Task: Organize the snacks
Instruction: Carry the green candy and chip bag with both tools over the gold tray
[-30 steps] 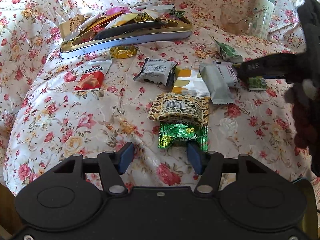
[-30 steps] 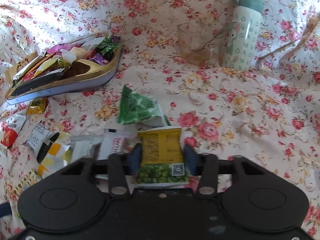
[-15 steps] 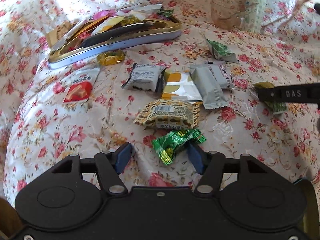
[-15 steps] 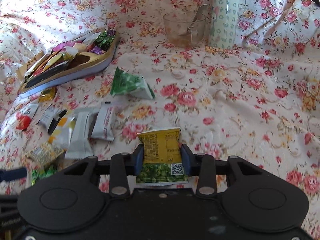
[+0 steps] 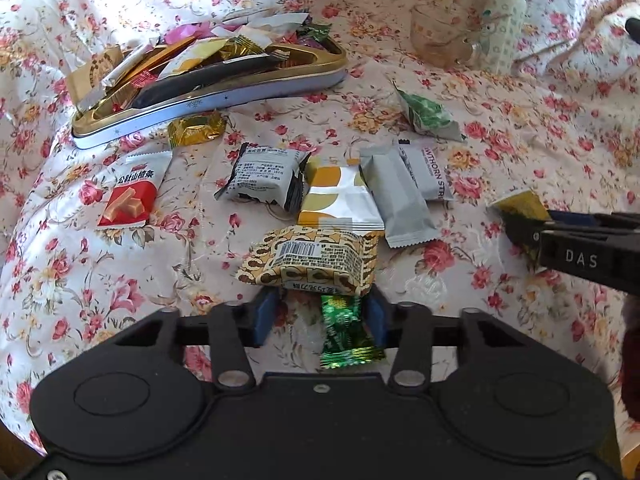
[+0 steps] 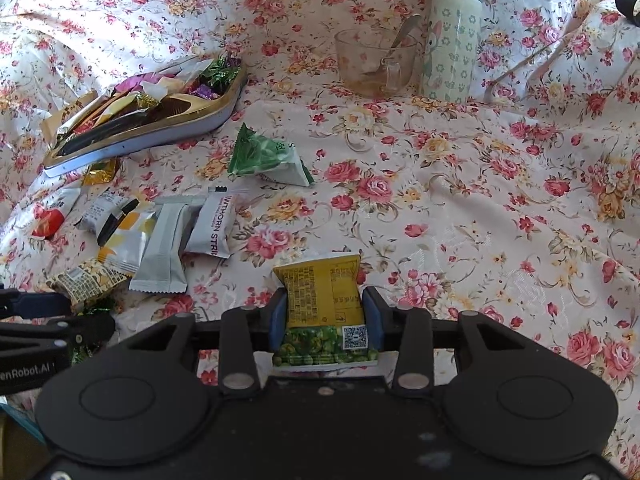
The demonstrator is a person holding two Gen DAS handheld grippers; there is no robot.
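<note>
Since a second ago our left gripper (image 5: pixel 318 316) is closing around the light, crinkly green candy (image 5: pixel 347 334) below the gold tin (image 5: pixel 208 96); our right gripper (image 6: pixel 326 318) pinches the pea packet (image 6: pixel 324 304).

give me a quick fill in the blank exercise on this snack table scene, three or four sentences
1. The right hand-held gripper is clamped on a yellow and ____ snack packet.
2. A spoon stands inside the glass ____ beside the bottle.
3. A green foil candy lies between the closing jaws of the ____ hand-held gripper.
4. Many wrappers are piled in the gold-rimmed ____.

Missing words: green; cup; left; tray
</note>
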